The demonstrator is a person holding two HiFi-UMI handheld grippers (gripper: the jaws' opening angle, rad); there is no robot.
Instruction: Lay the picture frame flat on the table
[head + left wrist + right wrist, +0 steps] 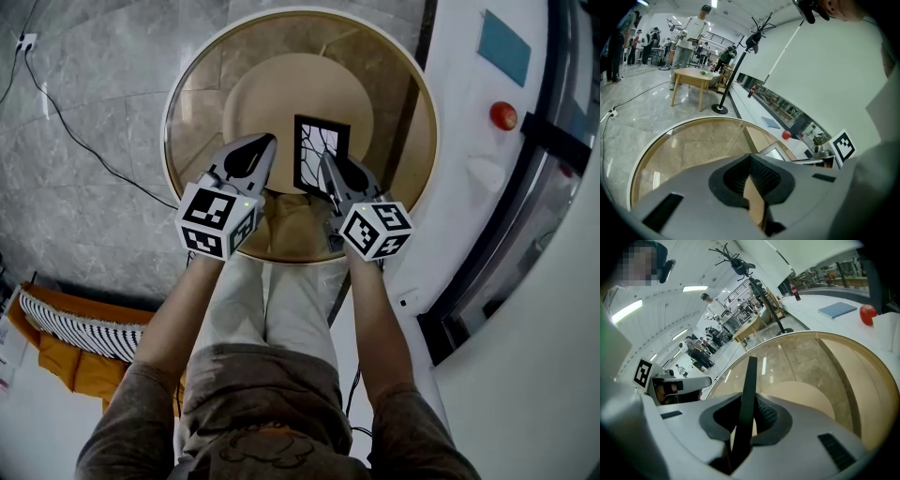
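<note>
Across the upper middle of the head view sits a round glass table [192, 103] with a pale rim and a tan base beneath, on a grey marble floor [84, 75]. A dark cable [70, 131] trails over the floor at upper left. A white counter [455, 103] curves down the right side, bearing a red object [503, 115] and a blue sheet [503, 45].

At picture centre the black frame [322, 150] stands upright on the glass. The right gripper [327, 161] is clamped on its right edge. The left gripper [269, 141], just left of the frame and apart from it, has its jaws slightly parted with nothing between.

The left gripper view shows a large hall with a wooden table [691, 75], a coat stand [738, 70] and people far off.
</note>
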